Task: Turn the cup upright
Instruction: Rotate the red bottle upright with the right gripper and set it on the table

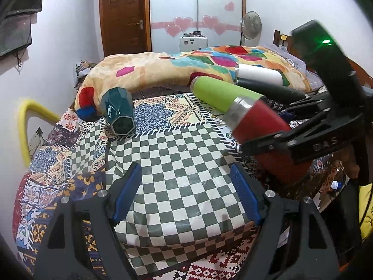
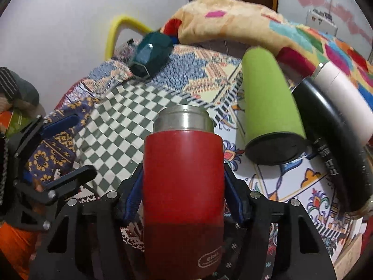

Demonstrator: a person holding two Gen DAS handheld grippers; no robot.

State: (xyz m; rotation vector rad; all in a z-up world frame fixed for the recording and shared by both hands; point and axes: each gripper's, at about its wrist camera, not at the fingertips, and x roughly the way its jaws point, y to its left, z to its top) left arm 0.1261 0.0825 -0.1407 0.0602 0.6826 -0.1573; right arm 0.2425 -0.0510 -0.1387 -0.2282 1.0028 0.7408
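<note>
My right gripper [image 2: 184, 186] is shut on a red cup [image 2: 184, 175] with a steel neck, held tilted above the patterned cloth; it also shows in the left wrist view [image 1: 261, 121], with the right gripper [image 1: 275, 144] around it. My left gripper [image 1: 186, 191] is open and empty over the checkered patch; it shows at the left of the right wrist view [image 2: 67, 149]. A green cup [image 2: 268, 98], a black cup [image 2: 331, 140] and a white cup [image 2: 345, 93] lie on their sides to the right. A teal faceted cup [image 1: 120, 109] lies on its side far left.
A rolled multicoloured blanket [image 1: 177, 67] lies along the back of the cloth-covered surface [image 1: 186, 158]. A yellow tube [image 1: 23, 126] stands at the left edge. A door [image 1: 123, 16], a wardrobe and a fan are behind.
</note>
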